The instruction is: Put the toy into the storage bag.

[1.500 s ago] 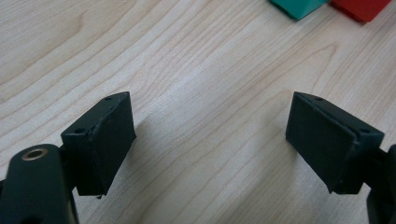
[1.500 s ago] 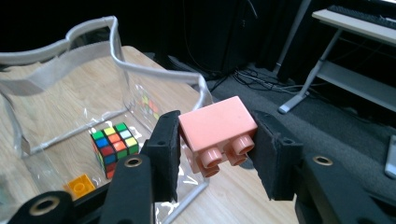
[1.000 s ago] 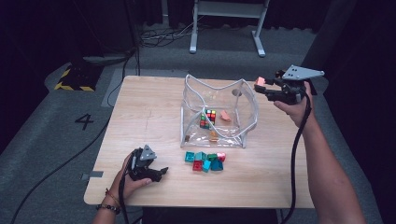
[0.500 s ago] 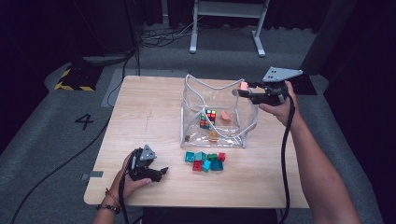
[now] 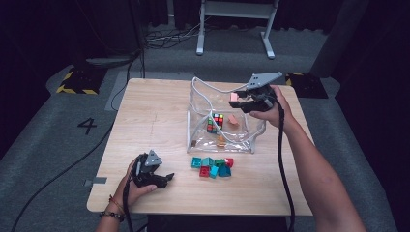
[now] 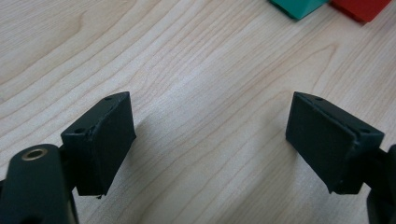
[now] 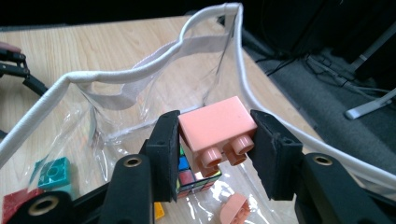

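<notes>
keep the right gripper (image 7: 215,154) jaws clamped on the pink brick (image 7: 218,128) over the clear bag (image 5: 244,142) mouth, lower past the white rim w/o snagging, then release; left gripper (image 6: 210,140) idles wide open on the tabletop (image 5: 154,116).

Pale matt wood-grain table (image 6: 196,116); clear glossy soft-plastic bag with white cloth-like edging (image 7: 140,56); smooth salmon-pink plastic studded brick (image 7: 217,128) between matt black, faintly rough pads (image 7: 271,149); glossy teal and red plastic bricks (image 5: 212,166)
</notes>
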Available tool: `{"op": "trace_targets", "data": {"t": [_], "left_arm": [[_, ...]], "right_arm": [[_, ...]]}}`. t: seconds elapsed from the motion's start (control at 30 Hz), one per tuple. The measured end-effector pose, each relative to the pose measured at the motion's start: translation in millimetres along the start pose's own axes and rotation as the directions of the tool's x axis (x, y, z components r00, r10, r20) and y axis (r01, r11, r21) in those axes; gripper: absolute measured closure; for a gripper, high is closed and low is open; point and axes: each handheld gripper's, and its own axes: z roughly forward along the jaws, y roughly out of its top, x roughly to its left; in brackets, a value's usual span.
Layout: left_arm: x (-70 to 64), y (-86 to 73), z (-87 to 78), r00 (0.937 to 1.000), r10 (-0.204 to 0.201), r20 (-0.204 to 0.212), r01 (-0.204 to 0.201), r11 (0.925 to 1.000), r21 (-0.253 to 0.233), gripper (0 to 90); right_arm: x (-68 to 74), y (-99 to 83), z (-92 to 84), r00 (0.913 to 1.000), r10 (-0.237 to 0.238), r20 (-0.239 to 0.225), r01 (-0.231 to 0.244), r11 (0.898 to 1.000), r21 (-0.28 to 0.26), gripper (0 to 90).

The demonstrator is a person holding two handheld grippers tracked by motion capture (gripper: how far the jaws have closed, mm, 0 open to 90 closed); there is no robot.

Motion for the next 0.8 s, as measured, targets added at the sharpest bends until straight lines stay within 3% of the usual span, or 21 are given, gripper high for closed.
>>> {"op": "trace_targets", "data": {"t": [0.2, 0.33, 0.47, 0.53, 0.8], "left_arm": [[-0.1, -0.1, -0.1, 1.0000, -0.001, 0.000, 0.001, 1.0000, 0.001, 15.7], [-0.3, -0.1, -0.2, 1.0000, -0.004, -0.001, 0.004, 1.0000, 0.003, 15.7], [-0.1, 0.0, -0.1, 1.0000, -0.001, -0.001, 0.001, 1.0000, 0.001, 15.7], [-0.1, 0.0, -0.1, 1.0000, -0.001, 0.000, 0.001, 1.0000, 0.002, 15.7], [0.0, 0.0, -0.1, 1.0000, -0.001, 0.001, 0.001, 1.0000, 0.001, 15.7]], "right_arm": [[3.7, 2.3, 16.2, 0.9990, -0.039, -0.021, 0.041, 0.994, 0.106, 55.0], [5.1, 2.8, 20.8, 0.9960, -0.074, -0.050, 0.082, 0.978, 0.191, 55.0], [2.1, 1.8, 22.6, 0.9925, -0.116, -0.040, 0.122, 0.961, 0.246, 55.0], [0.2, -0.5, 21.6, 0.9936, -0.104, -0.046, 0.112, 0.960, 0.257, 55.0], [-11.0, -11.2, 11.4, 0.9948, -0.088, -0.051, 0.100, 0.924, 0.368, 55.0]]}}
